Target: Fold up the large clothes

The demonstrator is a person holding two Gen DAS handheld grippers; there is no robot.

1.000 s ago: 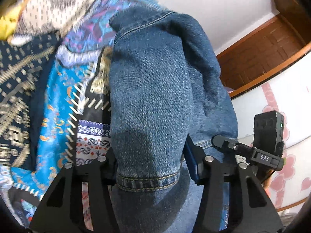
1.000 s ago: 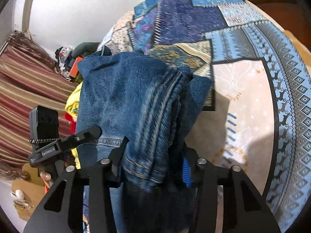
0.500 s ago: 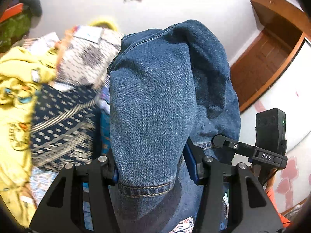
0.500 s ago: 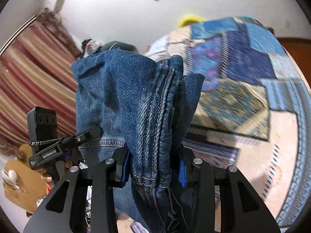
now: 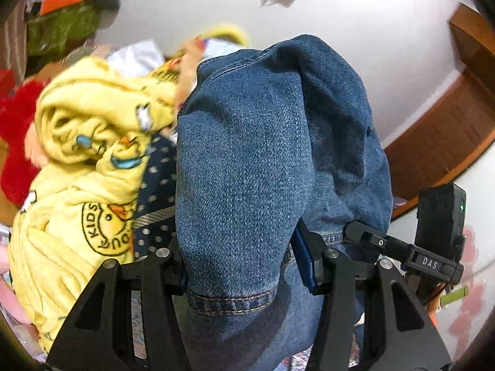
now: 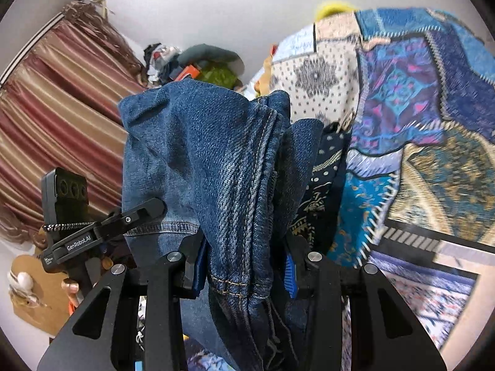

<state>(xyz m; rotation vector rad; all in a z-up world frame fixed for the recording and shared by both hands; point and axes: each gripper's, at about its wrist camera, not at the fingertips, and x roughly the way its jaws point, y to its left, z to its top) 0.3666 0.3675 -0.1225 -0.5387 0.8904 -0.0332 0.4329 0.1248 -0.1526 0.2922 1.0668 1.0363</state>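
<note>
Left claw (image 5: 244,266) is clamped on the hemmed end of the jeans (image 5: 247,167). Right claw (image 6: 244,266) is clamped on bunched denim. Jeans hang doubled, lifted above the patchwork bedspread (image 6: 417,123); laying down and final folds remain, by my judgement.

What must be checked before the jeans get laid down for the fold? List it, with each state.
1. Left gripper shut on the blue denim jeans, hem between the fingers: ok.
2. Right gripper shut on the bunched denim: ok.
3. Jeans lifted clear of the patchwork bedspread: cannot tell, the lower part hangs out of view.
4. Fabric flat and untwisted between the two grips: not ok, it drapes in folds over both grippers.
5. Landing spot free: not ok on the left, where a crumpled yellow printed garment lies.
</note>
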